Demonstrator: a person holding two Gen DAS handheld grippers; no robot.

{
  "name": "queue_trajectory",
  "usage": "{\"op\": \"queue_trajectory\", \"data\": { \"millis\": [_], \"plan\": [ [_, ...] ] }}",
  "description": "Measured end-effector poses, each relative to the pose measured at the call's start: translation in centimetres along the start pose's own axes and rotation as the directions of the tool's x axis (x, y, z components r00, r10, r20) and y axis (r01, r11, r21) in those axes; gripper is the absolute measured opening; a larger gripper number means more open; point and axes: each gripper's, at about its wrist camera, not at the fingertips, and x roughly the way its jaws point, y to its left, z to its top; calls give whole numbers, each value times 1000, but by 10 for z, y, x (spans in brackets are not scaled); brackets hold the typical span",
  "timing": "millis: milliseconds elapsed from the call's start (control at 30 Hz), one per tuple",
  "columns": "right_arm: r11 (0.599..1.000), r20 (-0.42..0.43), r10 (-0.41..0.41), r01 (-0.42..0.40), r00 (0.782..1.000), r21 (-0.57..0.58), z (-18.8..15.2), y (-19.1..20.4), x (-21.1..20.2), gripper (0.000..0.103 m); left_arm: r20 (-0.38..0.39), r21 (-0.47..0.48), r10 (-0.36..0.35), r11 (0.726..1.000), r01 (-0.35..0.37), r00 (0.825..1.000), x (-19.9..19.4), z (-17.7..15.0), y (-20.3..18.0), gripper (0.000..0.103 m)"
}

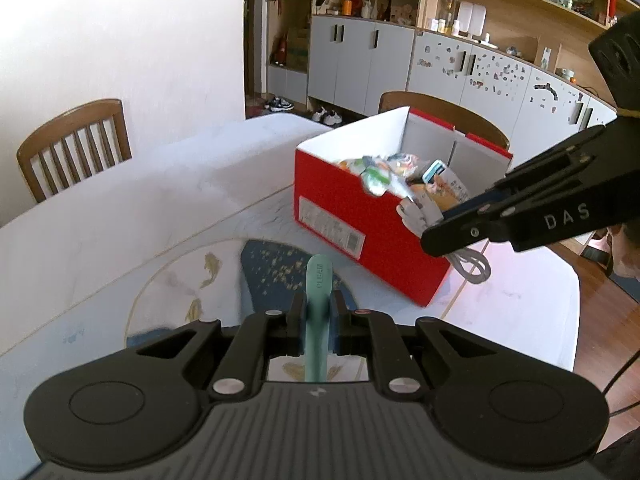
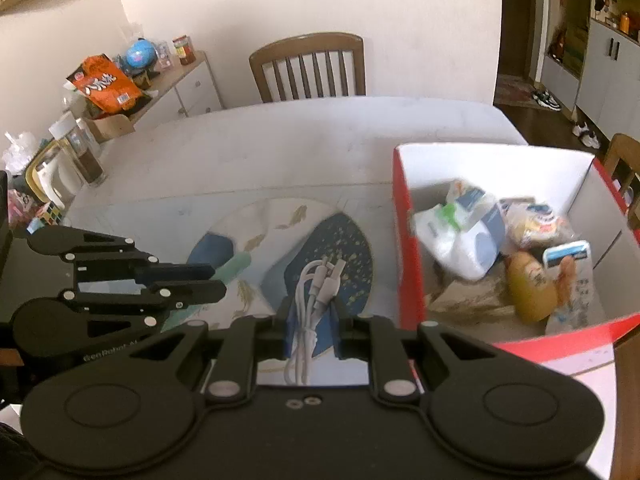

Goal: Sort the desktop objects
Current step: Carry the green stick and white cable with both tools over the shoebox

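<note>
The white table [image 2: 280, 140] fills both views with its near edge hidden under the gripper bodies, and at two o'clock in the left wrist view stands the open red box [image 1: 360, 216], its heap of packets [image 2: 480, 232] blurred and hard to tell apart and its near corner cut off by the right gripper [image 1: 436, 238]. That gripper's jaws pinch a coiled white cable [image 2: 316, 280], while the left gripper [image 1: 318, 308] at six o'clock is clamped on a mint-green tool [image 1: 319, 280] whose lower end is lost behind the body, above a round fish-pattern mat [image 2: 280, 216] partly covered by both
</note>
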Motion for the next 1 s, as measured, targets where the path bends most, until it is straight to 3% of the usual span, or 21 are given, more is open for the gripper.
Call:
{"op": "queue_trajectory", "data": {
  "millis": [533, 1000],
  "plan": [
    [1000, 50, 16, -15, 999, -16, 14, -65, -22, 17, 18, 16, 40, 999, -40, 999, 23, 39, -47, 10],
    [999, 75, -52, 51, 996, 6, 17, -136, -37, 17, 33, 93, 19, 995, -22, 999, 51, 82, -87, 10]
  ]
}}
